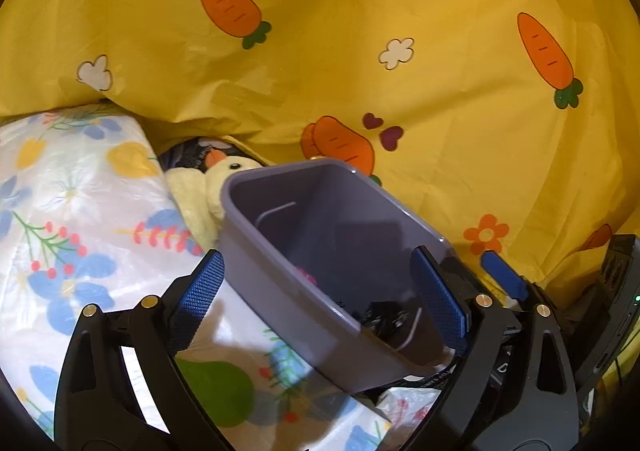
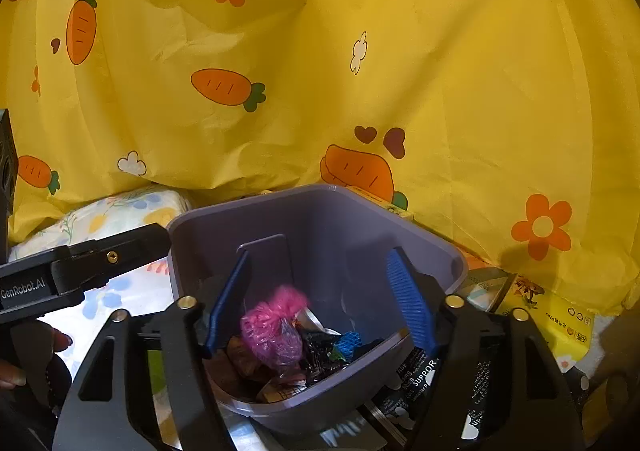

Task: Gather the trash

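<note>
A grey plastic bin stands tilted on the bed. My left gripper is open and straddles its near wall, one blue pad outside and one at the bin's mouth, neither pressing. A blue pad of the right tool shows beyond the bin's right rim. In the right wrist view my right gripper is open over the bin, nothing between its pads. Below it a crumpled pink wrapper, blurred, lies on dark wrappers and a blue scrap.
Yellow carrot-print cloth fills the background. A floral quilt and a plush duck lie left of the bin. Yellow packets and black printed packs sit by the bin's right side. A person's hand shows at lower left.
</note>
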`<state>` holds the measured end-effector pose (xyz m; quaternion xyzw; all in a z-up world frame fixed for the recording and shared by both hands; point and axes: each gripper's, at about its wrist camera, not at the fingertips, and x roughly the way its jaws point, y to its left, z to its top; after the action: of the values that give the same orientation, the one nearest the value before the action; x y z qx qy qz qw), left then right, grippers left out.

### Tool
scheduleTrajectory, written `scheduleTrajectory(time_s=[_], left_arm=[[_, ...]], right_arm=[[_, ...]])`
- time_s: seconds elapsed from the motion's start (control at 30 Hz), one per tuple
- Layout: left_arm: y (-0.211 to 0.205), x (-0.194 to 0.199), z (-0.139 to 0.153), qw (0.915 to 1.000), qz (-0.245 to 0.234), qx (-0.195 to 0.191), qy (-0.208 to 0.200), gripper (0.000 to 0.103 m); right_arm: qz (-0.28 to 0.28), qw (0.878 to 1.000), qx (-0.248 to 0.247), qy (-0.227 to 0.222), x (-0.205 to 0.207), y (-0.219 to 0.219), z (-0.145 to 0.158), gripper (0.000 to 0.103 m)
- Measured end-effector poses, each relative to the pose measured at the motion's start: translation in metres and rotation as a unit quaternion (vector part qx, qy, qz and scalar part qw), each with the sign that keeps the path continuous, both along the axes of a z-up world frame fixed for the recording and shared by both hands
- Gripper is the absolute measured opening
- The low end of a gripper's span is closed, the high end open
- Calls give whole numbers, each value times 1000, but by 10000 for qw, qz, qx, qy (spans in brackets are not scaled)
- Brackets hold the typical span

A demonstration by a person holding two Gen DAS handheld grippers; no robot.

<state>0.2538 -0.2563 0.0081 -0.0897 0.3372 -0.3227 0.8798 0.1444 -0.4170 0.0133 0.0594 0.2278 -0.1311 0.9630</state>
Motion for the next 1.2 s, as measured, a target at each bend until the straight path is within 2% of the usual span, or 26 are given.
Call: scheduleTrajectory(time_s=[0.07,0.17,0.27,0.5,0.63,0.8,1.0,1.2], left_arm=[[11,-4,0,9996,227,132,-119,94],[25,-13,2,9968,574,376,-402,94],[38,-20,5,9949,707,453,-554,94],[66,-42,9,9916,919,491,-766,94],[86,-65,10,9831,1274,743,-1084,94],[117,-102,12,9672,1844,1039,-1408,97],[162,-140,8,9560,2373,1136,-1296,97],[206,-180,-1,9534,2641,920,-1134,97]], right_arm=[[-3,10000,-33,-49,-2,4,1,87],[-4,10000,-53,-39,-3,10,1,89],[6,10000,-11,-40,-6,15,0,96],[89,9998,105,-108,-17,31,3,96],[197,9997,39,-120,-28,47,6,96],[432,9989,-93,-123,-43,78,8,96],[612,9977,-177,-236,-71,118,11,96],[848,9952,-338,-365,-94,156,13,96]])
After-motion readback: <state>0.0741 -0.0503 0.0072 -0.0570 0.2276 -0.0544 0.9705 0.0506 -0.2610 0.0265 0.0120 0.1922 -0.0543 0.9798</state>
